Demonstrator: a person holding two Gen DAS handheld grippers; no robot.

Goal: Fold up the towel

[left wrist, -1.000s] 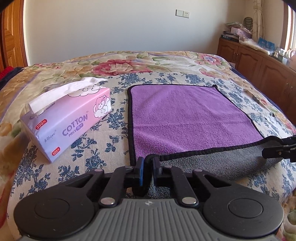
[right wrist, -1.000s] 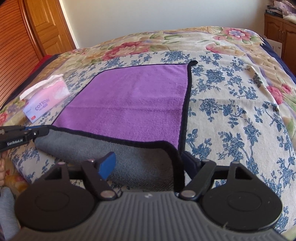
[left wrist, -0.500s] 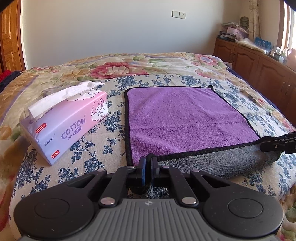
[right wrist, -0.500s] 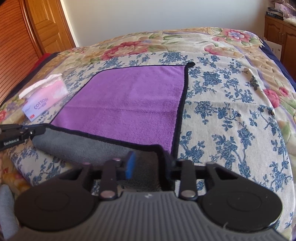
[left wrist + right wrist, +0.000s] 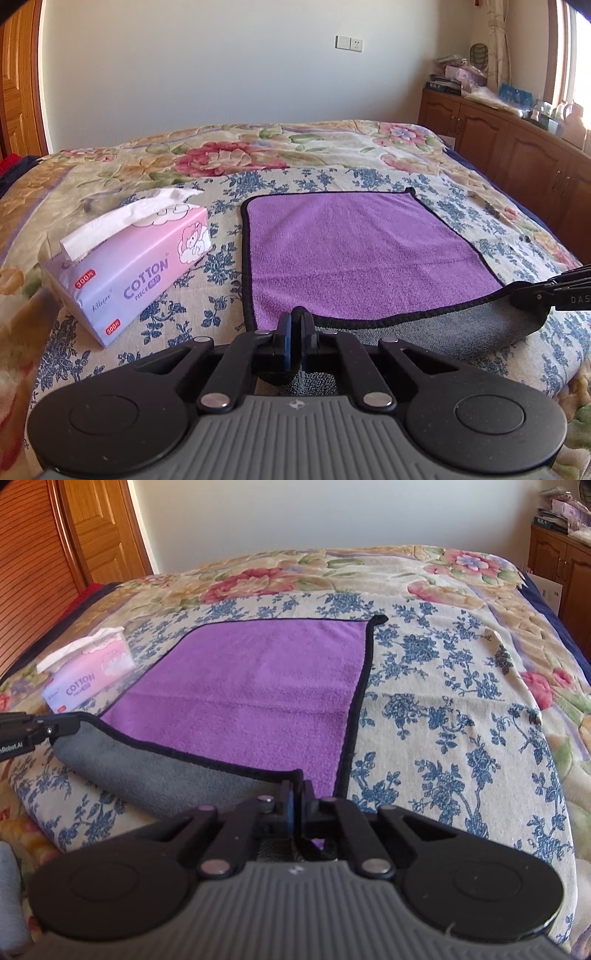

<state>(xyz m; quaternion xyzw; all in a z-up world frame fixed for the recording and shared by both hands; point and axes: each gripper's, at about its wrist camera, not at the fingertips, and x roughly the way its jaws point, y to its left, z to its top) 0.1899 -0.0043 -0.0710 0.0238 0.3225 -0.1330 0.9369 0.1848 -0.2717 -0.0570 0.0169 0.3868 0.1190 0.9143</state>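
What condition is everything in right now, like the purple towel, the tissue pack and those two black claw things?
Towel: spread purple side up on the bed, near edge lifted and turned over, grey underside showing.
Left gripper: shut on the towel's near left corner.
Right gripper: shut on the towel's near right corner.
Tissue pack: opened, one white tissue sticking out the top.

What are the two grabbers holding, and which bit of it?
Both hold the purple towel. The left gripper pinches its near left corner, and the right gripper pinches its near right corner, with the near edge turned up showing gray.
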